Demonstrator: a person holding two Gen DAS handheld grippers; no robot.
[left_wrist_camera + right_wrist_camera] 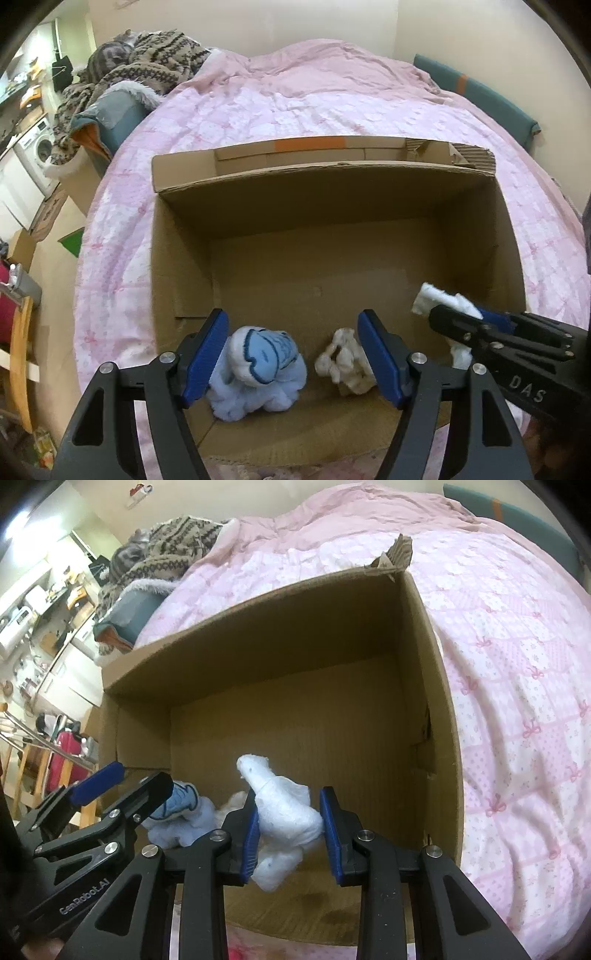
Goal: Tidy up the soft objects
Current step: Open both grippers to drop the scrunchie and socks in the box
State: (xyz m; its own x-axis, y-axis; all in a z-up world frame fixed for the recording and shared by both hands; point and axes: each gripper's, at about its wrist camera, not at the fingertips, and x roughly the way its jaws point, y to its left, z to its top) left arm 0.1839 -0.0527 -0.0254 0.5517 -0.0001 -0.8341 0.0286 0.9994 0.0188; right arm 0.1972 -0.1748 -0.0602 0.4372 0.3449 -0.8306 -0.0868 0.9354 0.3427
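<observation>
White fluffy cloth [284, 812] pinched in the right gripper [290, 834] over the cardboard box [436, 686], seemingly for dropping beside the blue plush [258, 373] and cream bundle [347, 362], left gripper [293, 360] spread wide above them.

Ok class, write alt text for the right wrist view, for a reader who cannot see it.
The right tool grips a white soft cloth over an open cardboard box on a pink bedspread. The left tool enters from the left above a light blue plush inside.
</observation>
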